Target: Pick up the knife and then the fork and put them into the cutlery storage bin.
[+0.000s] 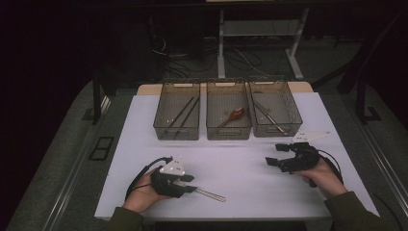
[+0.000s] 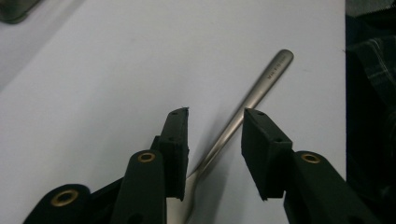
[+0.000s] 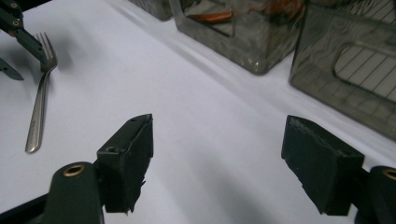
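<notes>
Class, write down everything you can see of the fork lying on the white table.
The fork looks like brushed grey metal, with a slim handle that widens to a rounded end bearing small stamped lettering. It lies flat on the white table, near the front edge. The left gripper straddles its neck, one of the black fingers on each side; I can't tell if they touch it.

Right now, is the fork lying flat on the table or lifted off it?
Lying flat: the fork rests on the white table, between the left gripper jaws.
</notes>
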The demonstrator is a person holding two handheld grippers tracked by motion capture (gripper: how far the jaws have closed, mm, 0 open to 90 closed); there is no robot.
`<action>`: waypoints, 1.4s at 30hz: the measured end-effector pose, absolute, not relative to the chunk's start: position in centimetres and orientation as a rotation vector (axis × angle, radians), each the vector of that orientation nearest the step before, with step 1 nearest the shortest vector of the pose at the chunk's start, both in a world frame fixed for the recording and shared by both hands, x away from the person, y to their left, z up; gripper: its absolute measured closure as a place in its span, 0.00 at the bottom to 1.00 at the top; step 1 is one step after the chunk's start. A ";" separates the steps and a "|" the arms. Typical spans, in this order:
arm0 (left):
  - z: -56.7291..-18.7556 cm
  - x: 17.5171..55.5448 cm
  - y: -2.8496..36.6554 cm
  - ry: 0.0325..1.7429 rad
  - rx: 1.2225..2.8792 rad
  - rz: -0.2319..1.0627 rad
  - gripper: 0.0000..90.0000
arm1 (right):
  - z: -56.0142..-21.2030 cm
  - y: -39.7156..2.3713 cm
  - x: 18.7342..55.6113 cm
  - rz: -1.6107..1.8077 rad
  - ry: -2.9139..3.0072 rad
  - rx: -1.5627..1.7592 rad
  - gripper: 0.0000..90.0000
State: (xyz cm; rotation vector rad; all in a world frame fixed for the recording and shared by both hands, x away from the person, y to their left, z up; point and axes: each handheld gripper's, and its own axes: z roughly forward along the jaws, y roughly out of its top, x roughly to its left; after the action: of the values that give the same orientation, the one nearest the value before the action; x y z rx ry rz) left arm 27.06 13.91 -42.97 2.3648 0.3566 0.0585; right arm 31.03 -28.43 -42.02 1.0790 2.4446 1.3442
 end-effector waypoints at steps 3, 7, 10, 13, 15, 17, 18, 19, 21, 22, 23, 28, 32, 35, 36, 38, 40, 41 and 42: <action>-43.2 27.1 13.7 0.336 2.384 0.051 0.71 | -42.2 -28.5 30.7 1.349 2.452 1.081 0.27; -43.6 27.2 13.5 0.301 2.415 0.049 0.73 | -42.5 -28.5 30.4 1.345 2.467 1.077 0.27; -43.9 27.2 13.3 0.283 2.443 0.053 0.76 | -42.6 -28.4 30.3 1.341 2.473 1.070 0.27; -44.0 27.4 13.4 0.277 2.435 0.057 0.81 | -42.5 -28.5 30.3 1.352 2.470 1.067 0.27; -44.0 27.5 13.5 0.287 2.433 0.046 0.82 | -42.6 -28.5 30.4 1.353 2.470 1.067 0.27; -44.0 27.5 13.5 0.285 2.433 0.046 0.83 | -42.6 -28.5 30.4 1.353 2.472 1.070 0.27; -44.0 27.5 13.5 0.286 2.432 0.044 0.84 | -42.6 -28.5 30.4 1.353 2.471 1.071 0.27; -44.0 27.6 13.5 0.285 2.429 0.043 0.84 | -42.6 -28.5 30.4 1.353 2.472 1.073 0.27; -44.0 27.7 13.6 0.292 2.424 0.036 0.85 | -42.6 -28.5 30.4 1.356 2.472 1.077 0.27; -43.9 27.7 13.5 0.298 2.424 0.035 0.86 | -42.6 -28.5 30.4 1.357 2.471 1.077 0.27; -43.9 27.7 13.5 0.301 2.423 0.039 0.86 | -42.6 -28.5 30.4 1.357 2.473 1.076 0.27; -43.7 27.7 13.5 0.330 2.408 0.028 0.91 | -42.6 -28.6 30.5 1.359 2.476 1.073 0.27; -43.7 27.7 13.4 0.246 2.438 0.056 0.90 | -42.6 -28.6 30.5 1.362 2.481 1.073 0.27; -43.7 27.9 13.0 0.191 2.474 0.056 0.85 | -42.6 -28.6 30.5 1.366 2.478 1.073 0.27; -43.7 27.9 12.9 0.176 2.480 0.052 0.85 | -42.6 -28.6 30.5 1.366 2.478 1.076 0.27; -43.6 27.9 12.6 0.147 2.493 0.053 0.81 | -42.7 -28.6 30.5 1.366 2.480 1.071 0.27; -43.5 28.0 12.3 0.138 2.512 0.063 0.81 | -42.7 -28.6 30.5 1.365 2.481 1.070 0.27; -43.5 28.1 12.2 0.143 2.514 0.063 0.82 | -42.7 -28.6 30.5 1.367 2.480 1.071 0.27; -43.5 28.2 12.1 0.158 2.511 0.061 0.83 | -42.7 -28.6 30.5 1.368 2.479 1.071 0.27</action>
State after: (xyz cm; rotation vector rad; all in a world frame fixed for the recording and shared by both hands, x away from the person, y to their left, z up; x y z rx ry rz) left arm 28.15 12.11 -43.50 2.5114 0.1579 0.0613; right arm 30.54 -28.61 -42.65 1.0714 2.4794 1.3682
